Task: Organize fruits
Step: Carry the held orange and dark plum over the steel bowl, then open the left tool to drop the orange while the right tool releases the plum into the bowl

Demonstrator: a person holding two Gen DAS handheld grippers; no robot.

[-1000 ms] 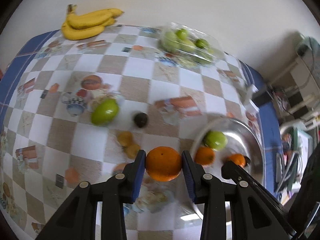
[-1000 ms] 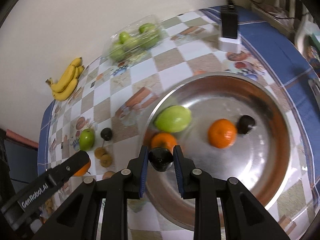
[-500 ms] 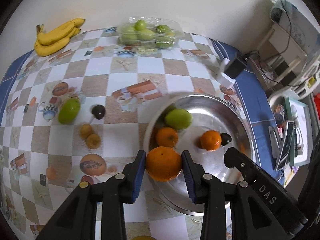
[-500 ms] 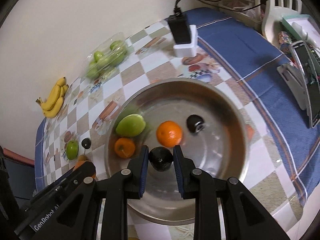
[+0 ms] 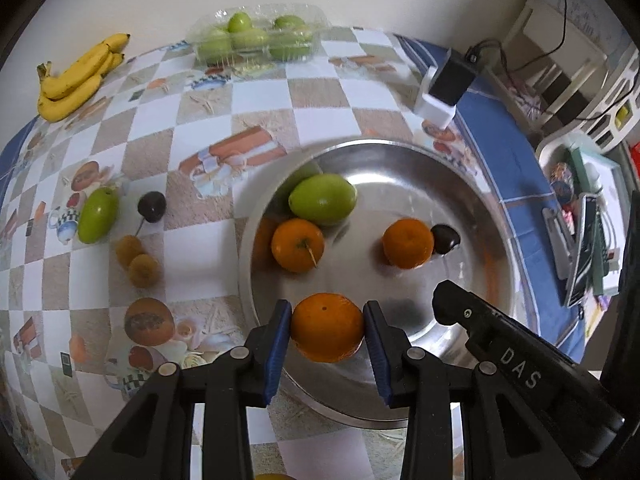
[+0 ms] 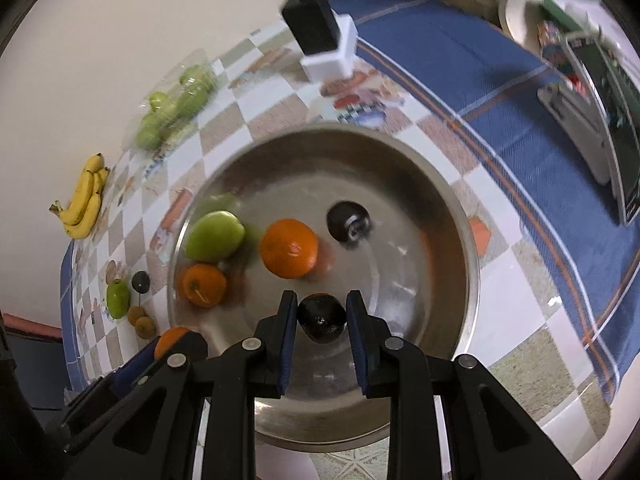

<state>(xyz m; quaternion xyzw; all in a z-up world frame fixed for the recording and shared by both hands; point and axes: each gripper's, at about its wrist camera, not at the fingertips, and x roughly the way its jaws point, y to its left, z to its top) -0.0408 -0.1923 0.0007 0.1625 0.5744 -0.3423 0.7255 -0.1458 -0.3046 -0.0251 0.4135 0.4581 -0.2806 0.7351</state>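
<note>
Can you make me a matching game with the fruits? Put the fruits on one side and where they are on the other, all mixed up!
Fruits:
1. bananas
2. big orange
3. dark fruit
4. big green fruit

Places:
A. lying in the metal bowl
B. between the fingers of the left gripper
C. on the table by the wall
D. between the fingers of the right gripper

Pairs: 1-C, 2-B, 3-D, 4-A

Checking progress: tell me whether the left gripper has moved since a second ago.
Yes. The left gripper, shut on an orange, has moved right: it was over the tablecloth beside the bowl; now it hangs over the bowl's near rim.
</note>
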